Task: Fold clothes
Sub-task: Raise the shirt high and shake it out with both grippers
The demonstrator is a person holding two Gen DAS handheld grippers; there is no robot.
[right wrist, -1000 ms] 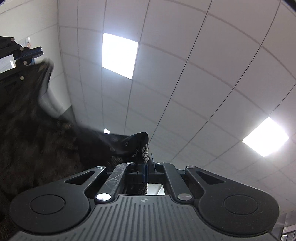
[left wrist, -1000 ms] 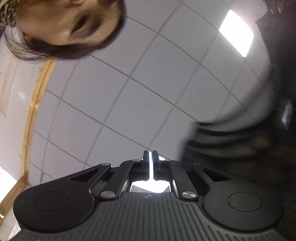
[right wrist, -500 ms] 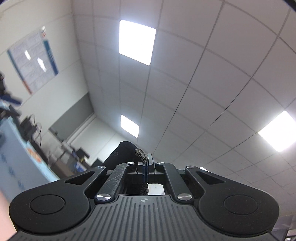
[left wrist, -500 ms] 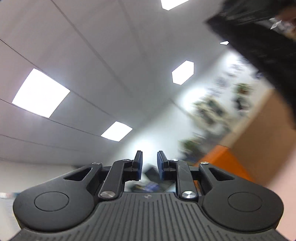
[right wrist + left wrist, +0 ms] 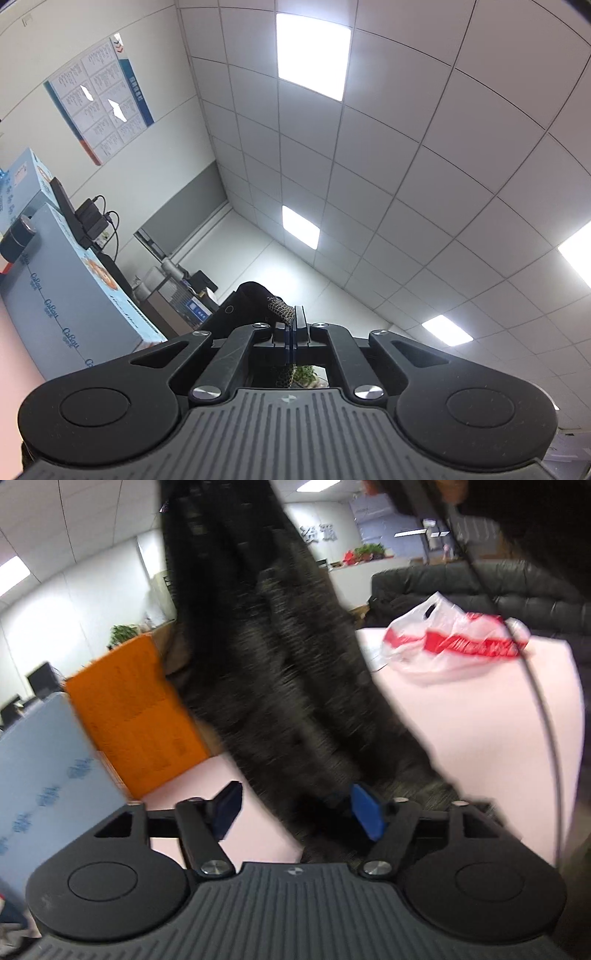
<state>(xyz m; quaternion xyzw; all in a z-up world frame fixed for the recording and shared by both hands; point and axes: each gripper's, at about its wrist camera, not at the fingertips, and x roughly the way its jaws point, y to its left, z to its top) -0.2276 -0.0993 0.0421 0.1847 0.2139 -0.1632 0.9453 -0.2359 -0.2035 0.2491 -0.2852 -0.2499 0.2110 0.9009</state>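
A dark knitted garment (image 5: 273, 664) hangs down in the left wrist view from above the frame to the pink table (image 5: 480, 731), blurred by motion. Its lower end lies between the wide-open blue pads of my left gripper (image 5: 295, 812), which does not hold it. My right gripper (image 5: 294, 325) points up at the ceiling and is shut on a corner of the same garment (image 5: 279, 308), a bit of net-patterned fabric and a dark fold sticking out beside the pads.
A white and red plastic bag (image 5: 454, 642) lies on the table's far side. An orange box (image 5: 133, 709) and a light blue box (image 5: 44, 775) stand to the left. A dark sofa (image 5: 480, 583) is behind. A thin cable (image 5: 535, 686) crosses at right.
My left gripper has swung down from the ceiling to face the table and hanging garment, and its jaws have opened wide. My right gripper stays shut on the fabric, tilted slightly.
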